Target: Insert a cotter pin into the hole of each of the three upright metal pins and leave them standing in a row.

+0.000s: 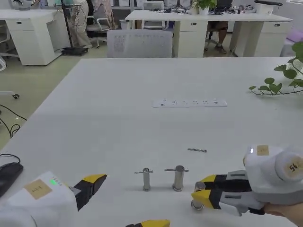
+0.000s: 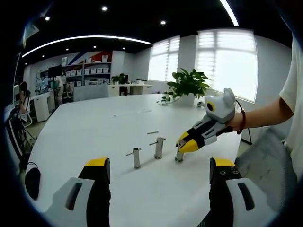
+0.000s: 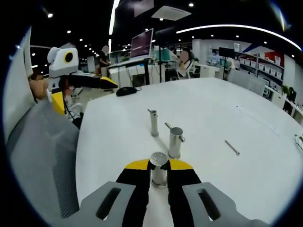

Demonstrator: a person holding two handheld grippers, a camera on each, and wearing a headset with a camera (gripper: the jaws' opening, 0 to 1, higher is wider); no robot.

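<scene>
We work at a white table [image 1: 94,118] in an open office, with desks and chairs behind it, a power strip [image 1: 189,103] farther out on the top, a plant [image 1: 284,75] at the right edge and a black mouse [image 1: 7,172] at the left edge.

Three metal pins stand upright in a row near us. The left pin [image 1: 146,180] and the middle pin [image 1: 178,179] each have a cotter through the hole near the top, sticking out sideways. They stand free, near each other but apart.

The right gripper [image 1: 201,190] has its jaws closed on the third pin [image 3: 158,172], just right of the middle pin, gripping it around the shaft. Its base seems to sit on the table. We see no cotter in the part of it that shows.

One loose cotter [image 1: 197,150] lies flat on the table beyond the row, apart from all the pins.

The left gripper [image 1: 123,201] hangs at the near left, its jaws spread wide with nothing between them, well short of the left pin.
</scene>
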